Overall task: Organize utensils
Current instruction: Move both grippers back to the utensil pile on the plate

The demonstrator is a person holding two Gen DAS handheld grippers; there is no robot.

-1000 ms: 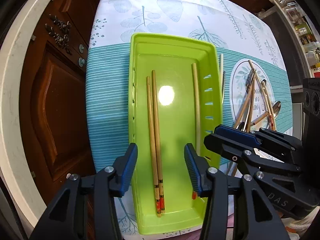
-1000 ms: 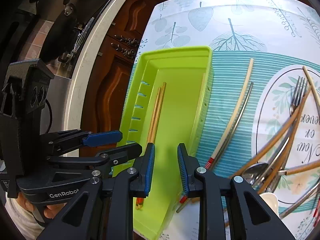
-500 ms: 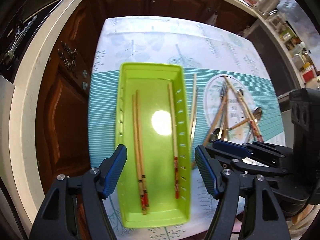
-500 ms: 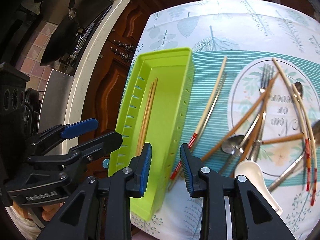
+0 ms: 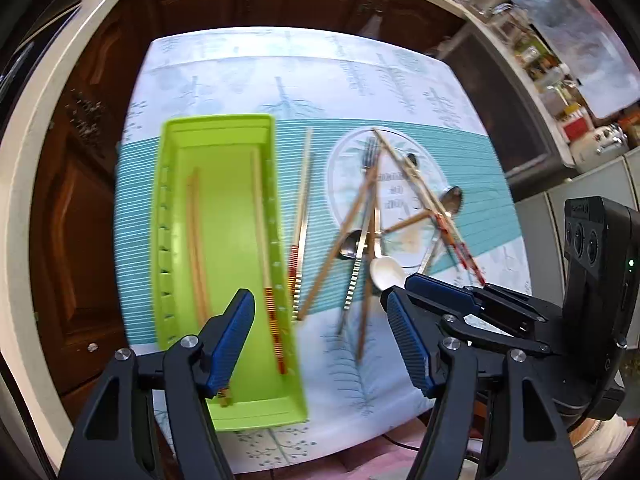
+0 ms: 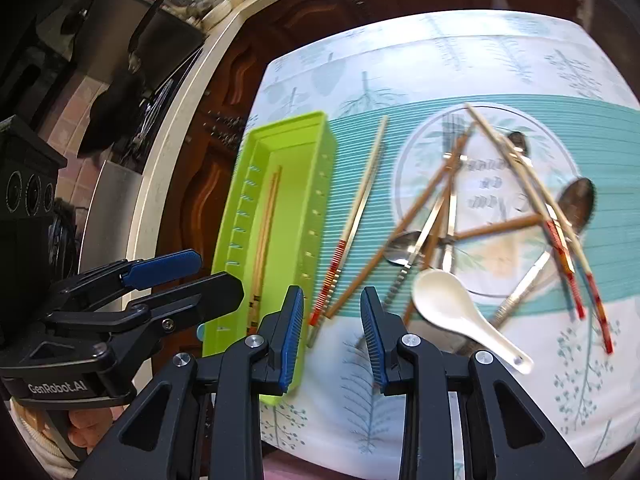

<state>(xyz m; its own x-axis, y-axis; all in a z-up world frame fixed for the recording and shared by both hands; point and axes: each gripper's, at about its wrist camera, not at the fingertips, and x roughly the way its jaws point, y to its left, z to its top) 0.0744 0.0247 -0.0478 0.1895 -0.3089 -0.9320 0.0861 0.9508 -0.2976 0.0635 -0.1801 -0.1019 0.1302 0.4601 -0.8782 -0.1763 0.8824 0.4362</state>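
Lying lengthwise on the bench (image 5: pixel 224 76), the lime-green slotted tray (image 5: pixel 224 408) holds a bamboo chopstick pair (image 5: pixel 196 240) and one red-banded chopstick (image 5: pixel 262 240). Just beside its 3 o'clock wall lie another red-banded chopstick (image 6: pixel 360 204) and a metal one. Further toward 3 o'clock, a heap of chopsticks, fork, metal spoons and a white ceramic spoon (image 6: pixel 452 304) crosses the cloth's printed circle. Left gripper (image 5: pixel 320 340) stands wide and empty; right gripper (image 6: pixel 331 332) is parted narrowly, empty. Bare leaf-print cloth lies at 12 o'clock, dark wood cabinets (image 5: pixel 72 216) beyond
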